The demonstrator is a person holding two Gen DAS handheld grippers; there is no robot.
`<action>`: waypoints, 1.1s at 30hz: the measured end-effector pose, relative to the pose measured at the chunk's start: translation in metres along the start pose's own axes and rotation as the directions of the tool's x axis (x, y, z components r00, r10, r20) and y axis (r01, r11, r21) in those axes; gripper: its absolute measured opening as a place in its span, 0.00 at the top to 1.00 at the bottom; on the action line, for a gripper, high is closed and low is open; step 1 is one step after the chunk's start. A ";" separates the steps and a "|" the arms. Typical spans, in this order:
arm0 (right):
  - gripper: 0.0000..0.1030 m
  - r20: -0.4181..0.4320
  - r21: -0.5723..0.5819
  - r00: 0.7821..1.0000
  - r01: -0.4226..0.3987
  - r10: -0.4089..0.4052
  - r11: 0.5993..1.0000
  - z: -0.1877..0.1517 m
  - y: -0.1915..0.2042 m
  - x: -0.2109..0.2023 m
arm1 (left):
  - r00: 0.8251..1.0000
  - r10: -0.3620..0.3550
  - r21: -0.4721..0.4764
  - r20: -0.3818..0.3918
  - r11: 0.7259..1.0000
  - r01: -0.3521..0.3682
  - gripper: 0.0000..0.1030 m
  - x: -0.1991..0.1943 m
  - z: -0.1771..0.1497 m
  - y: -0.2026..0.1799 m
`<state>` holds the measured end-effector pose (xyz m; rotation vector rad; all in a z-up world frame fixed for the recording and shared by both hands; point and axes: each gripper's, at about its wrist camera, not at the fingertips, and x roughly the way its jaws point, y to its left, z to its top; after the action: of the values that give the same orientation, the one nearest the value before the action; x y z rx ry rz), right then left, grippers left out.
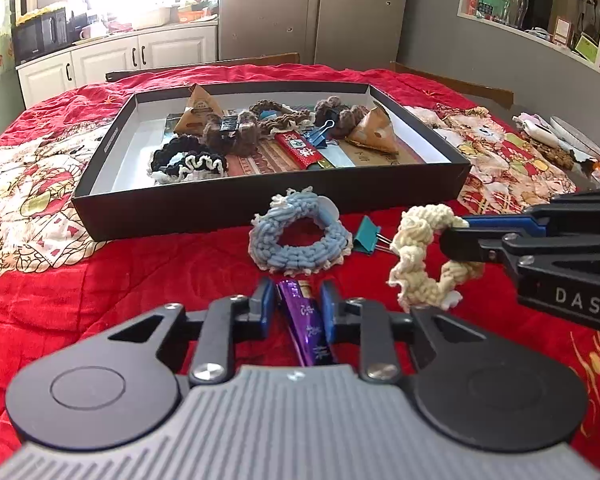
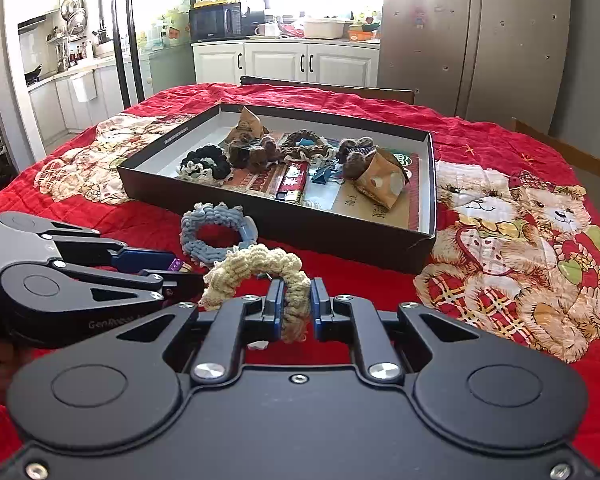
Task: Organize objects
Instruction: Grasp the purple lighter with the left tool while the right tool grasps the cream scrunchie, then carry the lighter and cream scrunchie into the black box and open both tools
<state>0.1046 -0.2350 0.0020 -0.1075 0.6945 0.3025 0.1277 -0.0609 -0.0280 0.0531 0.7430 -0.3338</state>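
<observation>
From the left wrist, the left tool [image 1: 294, 308] is clenched on a purple wrapped stick [image 1: 306, 328], which runs back between its blue fingers. The black box [image 1: 260, 204] lies ahead on the red quilt [image 1: 100, 292] covering the tabletop, already holding scrunchies, paper packets, a blue clip and a red packet. Just short of the box's near wall rests a blue scrunchie [image 1: 296, 240], with a teal clip [image 1: 366, 236] beside it toward the box's right end. The right tool [image 1: 456, 236] comes in from that side, grasping a cream scrunchie [image 1: 420, 256] that hangs clear of the quilt.

From the right wrist, the right tool [image 2: 294, 304] pinches the cream scrunchie [image 2: 260, 272] across its band, the loop standing up in front of the box's [image 2: 340, 236] near wall. The blue scrunchie [image 2: 216, 236] lies between that loop and the box. The left tool [image 2: 176, 270] shows at the box's left, the purple stick's end [image 2: 176, 265] peeking from its tip.

Both pickups look done; the carry is in hand. Next, each tool probably needs to rise over the near wall, find a free patch inside the box, and let go.
</observation>
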 end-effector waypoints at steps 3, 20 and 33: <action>0.87 0.000 -0.001 1.000 -0.007 0.007 1.000 0.000 0.001 0.000 | 1.000 -0.003 0.002 0.002 1.000 0.003 0.75 -0.002 -0.001 0.000; 0.87 0.006 -0.001 1.000 -0.026 0.026 1.000 0.003 0.003 -0.001 | 1.000 -0.012 -0.019 0.025 1.000 0.013 0.76 -0.015 0.004 0.009; 0.87 0.028 -0.015 0.999 -0.032 0.032 0.999 0.012 0.006 -0.007 | 0.998 -0.013 -0.037 0.064 0.999 0.015 0.77 -0.026 0.017 0.018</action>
<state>0.1048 -0.2290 0.0158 -0.1062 0.6666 0.3394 0.1263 -0.0396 0.0007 0.0016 0.6864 -0.3331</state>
